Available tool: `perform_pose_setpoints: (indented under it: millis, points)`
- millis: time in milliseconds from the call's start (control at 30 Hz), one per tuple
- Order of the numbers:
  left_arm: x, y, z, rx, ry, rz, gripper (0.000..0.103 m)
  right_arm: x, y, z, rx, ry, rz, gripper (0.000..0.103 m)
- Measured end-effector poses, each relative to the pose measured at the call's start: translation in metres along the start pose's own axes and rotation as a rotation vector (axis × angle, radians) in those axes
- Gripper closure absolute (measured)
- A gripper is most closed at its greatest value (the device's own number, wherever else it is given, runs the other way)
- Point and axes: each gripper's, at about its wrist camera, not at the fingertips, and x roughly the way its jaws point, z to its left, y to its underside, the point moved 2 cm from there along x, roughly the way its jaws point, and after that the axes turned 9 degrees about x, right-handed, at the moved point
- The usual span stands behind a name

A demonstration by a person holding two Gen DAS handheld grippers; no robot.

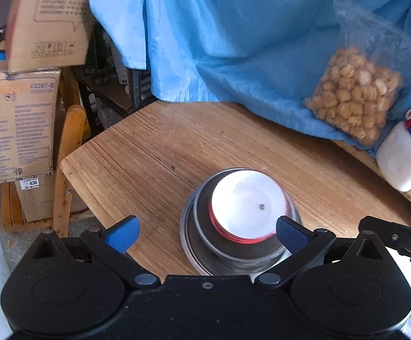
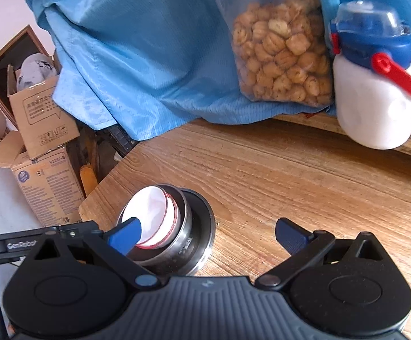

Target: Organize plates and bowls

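A stack of dishes stands near the left front corner of the wooden table: a white bowl with a red rim nested in a steel bowl, on a steel plate. My left gripper hangs open above the stack's near side, its blue pads clear of the dishes. In the right wrist view the same white bowl, steel bowl and steel plate sit at the left. My right gripper is open over bare wood beside them, holding nothing.
A blue cloth drapes over the table's back. A clear bag of brown snacks and a white bottle with a blue cap lean there. Cardboard boxes and a wooden chair stand off the table's left edge.
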Motion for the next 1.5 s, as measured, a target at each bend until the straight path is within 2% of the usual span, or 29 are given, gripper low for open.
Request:
perform_pose_setpoints:
  millis: [433,800,1167,1367,1500]
  points:
    - [-0.064,0.043,-0.039,-0.037,-0.098,-0.069,0.001,-0.050,0.022,-0.015,-0.088,-0.056,0.000,0.000]
    - [-0.100,0.083,-0.052,-0.042,-0.137,-0.045,0.001,-0.086,0.044,-0.020,-0.114,-0.064,-0.032,0.000]
    - [-0.109,0.104,-0.034,-0.064,-0.106,-0.017,0.001,-0.098,0.069,-0.012,-0.111,-0.007,-0.027,0.000]
    - [-0.105,0.108,-0.021,-0.018,-0.052,-0.041,0.001,-0.098,0.079,-0.003,-0.103,0.053,-0.052,0.000]
    - [-0.102,0.107,-0.011,0.011,-0.006,-0.085,0.001,-0.098,0.086,0.006,-0.115,0.084,-0.092,0.000]
